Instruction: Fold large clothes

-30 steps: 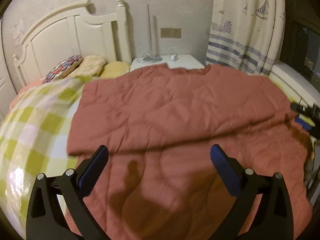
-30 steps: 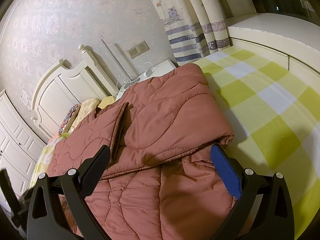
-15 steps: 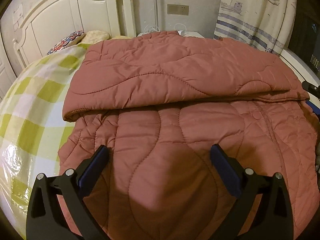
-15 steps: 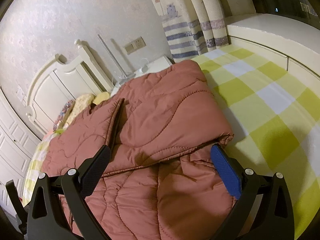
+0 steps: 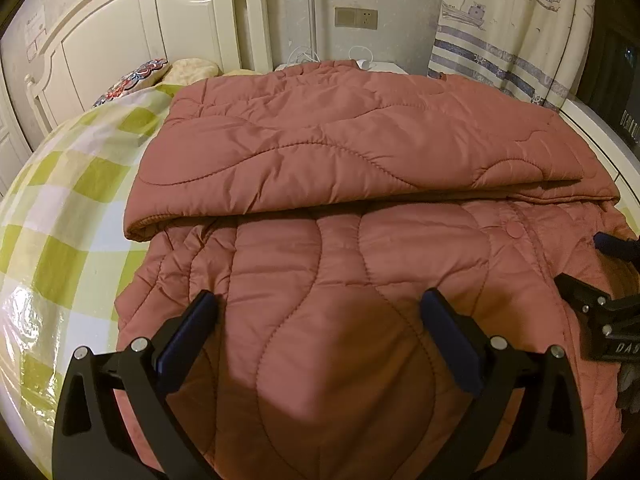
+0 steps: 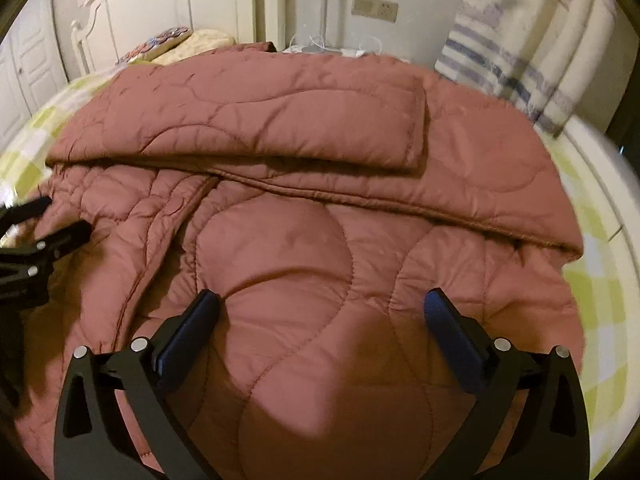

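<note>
Quilted coat [image 5: 360, 264]: lies on checked bedspread [image 5: 60, 208], far part folded over, fold edge running left-right across the views | left gripper [image 5: 320, 320]: jaws wide apart, empty, over coat | right gripper [image 6: 324, 316]: jaws wide apart, empty, over coat

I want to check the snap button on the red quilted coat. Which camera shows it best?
The left wrist view. There the round snap button lies sharp and unobstructed on the red quilted coat, just below the folded-over edge. In the right wrist view I cannot find the button; the picture there is slightly blurred.
</note>
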The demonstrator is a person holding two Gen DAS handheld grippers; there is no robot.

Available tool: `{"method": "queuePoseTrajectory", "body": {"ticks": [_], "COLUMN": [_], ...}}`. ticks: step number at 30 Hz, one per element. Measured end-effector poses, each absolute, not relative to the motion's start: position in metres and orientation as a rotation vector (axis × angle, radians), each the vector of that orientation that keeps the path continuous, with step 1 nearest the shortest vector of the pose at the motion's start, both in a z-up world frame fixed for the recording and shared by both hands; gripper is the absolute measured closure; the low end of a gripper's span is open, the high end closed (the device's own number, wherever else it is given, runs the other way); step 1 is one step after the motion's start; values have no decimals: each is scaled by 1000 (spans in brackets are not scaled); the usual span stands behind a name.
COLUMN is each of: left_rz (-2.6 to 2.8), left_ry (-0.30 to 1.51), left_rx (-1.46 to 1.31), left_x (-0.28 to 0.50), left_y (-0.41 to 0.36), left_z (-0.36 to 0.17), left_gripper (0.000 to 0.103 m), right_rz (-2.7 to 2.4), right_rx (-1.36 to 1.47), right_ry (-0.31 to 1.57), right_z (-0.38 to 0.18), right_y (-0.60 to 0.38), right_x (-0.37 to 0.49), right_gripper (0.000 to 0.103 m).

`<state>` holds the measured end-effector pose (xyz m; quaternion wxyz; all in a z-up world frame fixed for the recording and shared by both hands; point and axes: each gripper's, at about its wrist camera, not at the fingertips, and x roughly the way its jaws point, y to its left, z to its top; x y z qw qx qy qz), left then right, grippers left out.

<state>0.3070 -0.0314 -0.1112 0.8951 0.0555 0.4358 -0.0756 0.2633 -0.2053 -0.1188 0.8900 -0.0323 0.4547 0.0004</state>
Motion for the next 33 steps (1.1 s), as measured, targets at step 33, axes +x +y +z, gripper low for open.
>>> {"method": "queuePoseTrajectory", "body": {"ticks": [33], "left_rz": [0], "left_ry": [955], "left_rx": [-21], "left_x": [436], "left_y": [-39], "left_z": [-102], "left_gripper": [2], "right_rz": [3], "right_rx": [-40], "right_ry": [912], "right_z": [-116], "right_y": [-210], "right_x": [261], "right_gripper": [5]}}
